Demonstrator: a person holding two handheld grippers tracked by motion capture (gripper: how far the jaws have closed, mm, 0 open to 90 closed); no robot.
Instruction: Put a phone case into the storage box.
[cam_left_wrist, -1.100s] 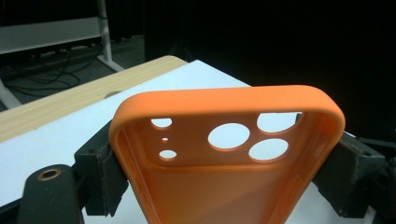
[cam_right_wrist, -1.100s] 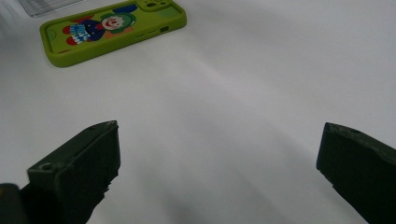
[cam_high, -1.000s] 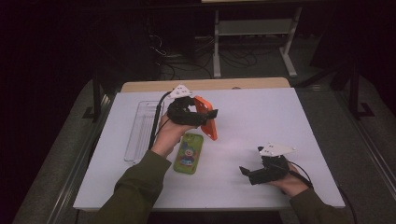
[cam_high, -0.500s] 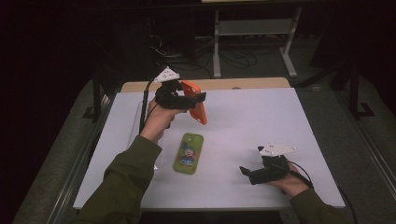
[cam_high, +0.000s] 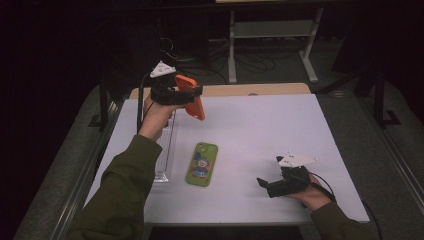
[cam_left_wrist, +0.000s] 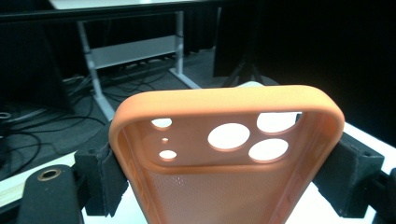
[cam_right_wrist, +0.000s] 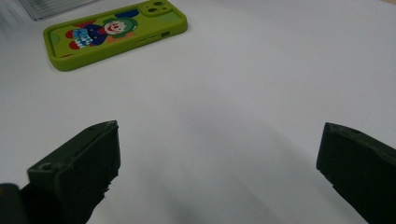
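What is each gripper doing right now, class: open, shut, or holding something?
Left gripper: shut on the orange phone case, lifted above the table.
Right gripper: open, holding nothing, low over the table.

Two phone cases: one orange phone case, one green cartoon phone case; one clear plastic tray; two grippers.

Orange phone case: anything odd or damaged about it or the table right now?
Nothing stands out. The orange phone case sits intact between the left gripper pads, held above the table; the green phone case lies flat beside a clear tray.
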